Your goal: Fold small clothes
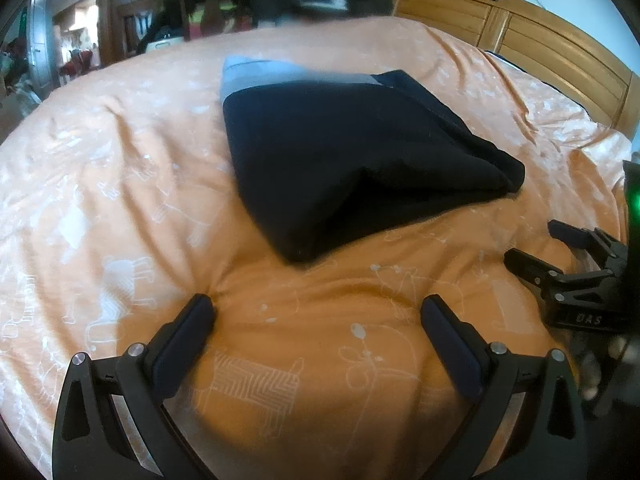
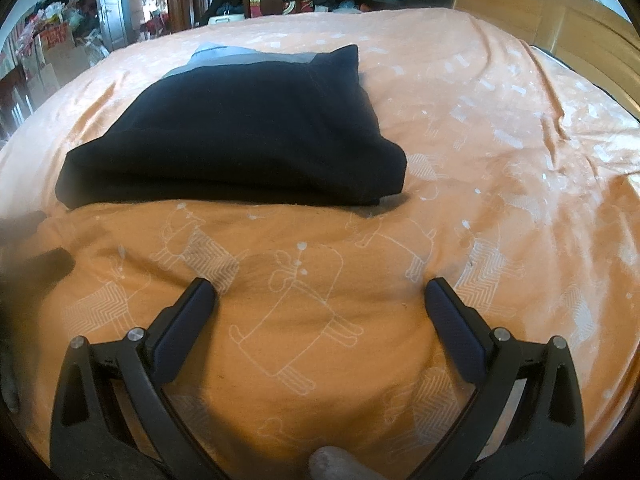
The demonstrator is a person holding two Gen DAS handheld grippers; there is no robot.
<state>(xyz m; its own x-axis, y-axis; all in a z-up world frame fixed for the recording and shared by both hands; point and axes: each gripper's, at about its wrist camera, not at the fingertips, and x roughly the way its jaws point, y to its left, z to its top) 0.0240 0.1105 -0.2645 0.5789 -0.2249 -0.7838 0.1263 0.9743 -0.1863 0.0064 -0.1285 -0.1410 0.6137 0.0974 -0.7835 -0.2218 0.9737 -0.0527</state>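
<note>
Both grippers, left gripper [image 1: 318, 312] and right gripper [image 2: 320, 294], wide apart, empty, over sheet [image 2: 500, 140].

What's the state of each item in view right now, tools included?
Dark garment: folded, lying flat on the bed, grey band at the far end, nothing gripping it.
Left tool: open, empty, short of the garment.
Right tool: open, empty, short of the garment.
Orange bedsheet: spread, lightly wrinkled.
</note>
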